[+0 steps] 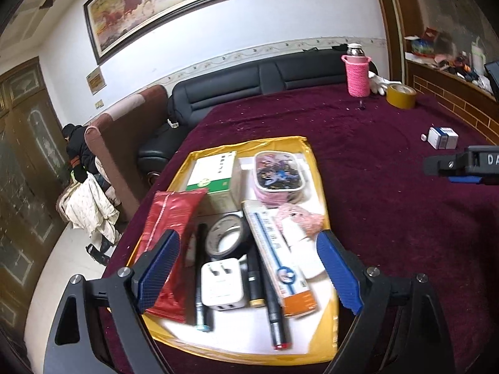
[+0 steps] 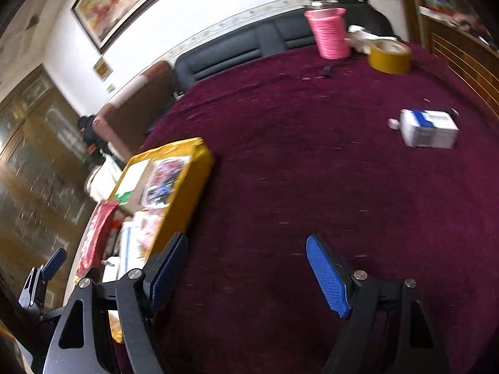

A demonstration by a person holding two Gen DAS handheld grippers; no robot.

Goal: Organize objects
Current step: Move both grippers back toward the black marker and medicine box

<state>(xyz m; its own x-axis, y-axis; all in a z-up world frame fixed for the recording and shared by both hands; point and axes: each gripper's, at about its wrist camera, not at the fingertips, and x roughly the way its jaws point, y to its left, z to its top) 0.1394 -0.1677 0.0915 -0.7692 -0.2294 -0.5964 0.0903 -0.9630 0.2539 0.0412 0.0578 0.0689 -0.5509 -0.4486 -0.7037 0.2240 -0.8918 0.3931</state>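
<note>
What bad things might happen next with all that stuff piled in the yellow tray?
1. The yellow tray is crowded: the marker lies across other things, so grabbing one item may drag its neighbours.
2. The tray sits near the table edge in the left wrist view; a push might slide it off.
3. The right gripper view is blurred; rushing toward the small white box might knock it.

Right-wrist view blurred; yellow tray [image 2: 184, 193] contents indistinct.
</note>
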